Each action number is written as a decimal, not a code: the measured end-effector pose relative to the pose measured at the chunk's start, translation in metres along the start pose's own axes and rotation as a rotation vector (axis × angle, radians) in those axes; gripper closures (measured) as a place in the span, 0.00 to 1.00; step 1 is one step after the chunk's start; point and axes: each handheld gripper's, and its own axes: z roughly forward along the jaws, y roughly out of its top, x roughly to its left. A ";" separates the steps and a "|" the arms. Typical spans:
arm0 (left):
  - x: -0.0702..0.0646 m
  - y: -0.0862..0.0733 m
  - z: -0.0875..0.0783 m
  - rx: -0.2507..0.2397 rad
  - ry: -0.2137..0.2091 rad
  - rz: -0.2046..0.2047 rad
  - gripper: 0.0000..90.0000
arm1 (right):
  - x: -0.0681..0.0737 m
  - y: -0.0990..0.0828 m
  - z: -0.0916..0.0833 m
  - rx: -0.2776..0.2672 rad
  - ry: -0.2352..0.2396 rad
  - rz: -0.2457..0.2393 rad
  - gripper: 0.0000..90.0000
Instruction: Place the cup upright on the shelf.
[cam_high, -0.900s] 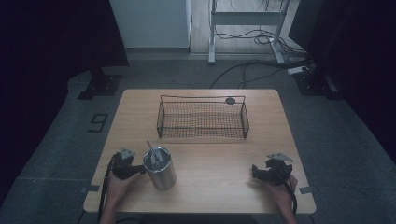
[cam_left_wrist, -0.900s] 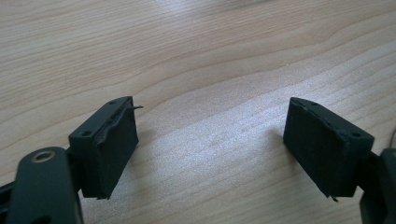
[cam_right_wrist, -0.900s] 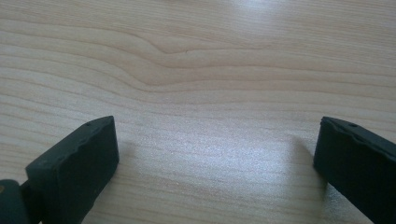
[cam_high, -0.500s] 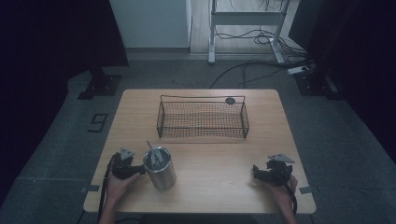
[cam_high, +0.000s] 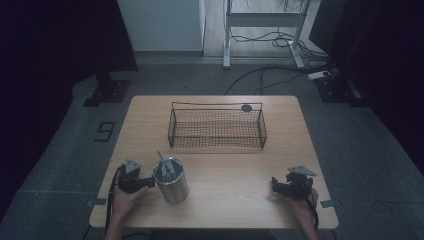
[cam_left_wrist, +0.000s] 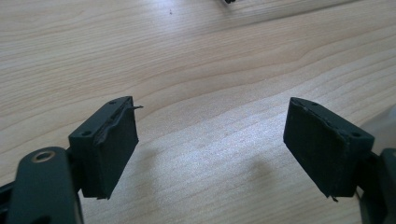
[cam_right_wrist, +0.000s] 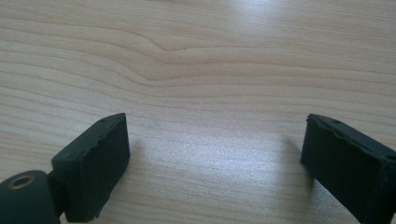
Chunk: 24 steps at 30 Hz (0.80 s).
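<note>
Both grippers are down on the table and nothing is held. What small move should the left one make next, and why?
Probably ease the left gripper right, around the steel cup. Its jaws stand wide open over bare wood, and the cup, with a utensil in it, stands just beside it. The right gripper is far off, also open.

Wooden table (cam_high: 235, 202), light grain. Wire basket (cam_high: 216, 128) at the far middle, small dark round thing (cam_high: 246, 107), maybe a cap, just behind it. Cables (cam_high: 260, 80) on grey floor (cam_high: 165, 80) beyond.
</note>
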 end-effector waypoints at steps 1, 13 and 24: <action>0.000 0.000 -0.002 -0.005 -0.004 -0.002 0.20 | 0.000 0.000 0.000 -0.001 0.000 -0.001 0.09; -0.009 -0.001 -0.030 -0.087 -0.095 -0.022 0.18 | 0.000 -0.001 -0.001 -0.003 -0.001 0.002 0.10; -0.021 -0.001 -0.055 -0.144 -0.133 -0.006 0.18 | 0.000 -0.001 -0.002 -0.004 -0.003 0.004 0.11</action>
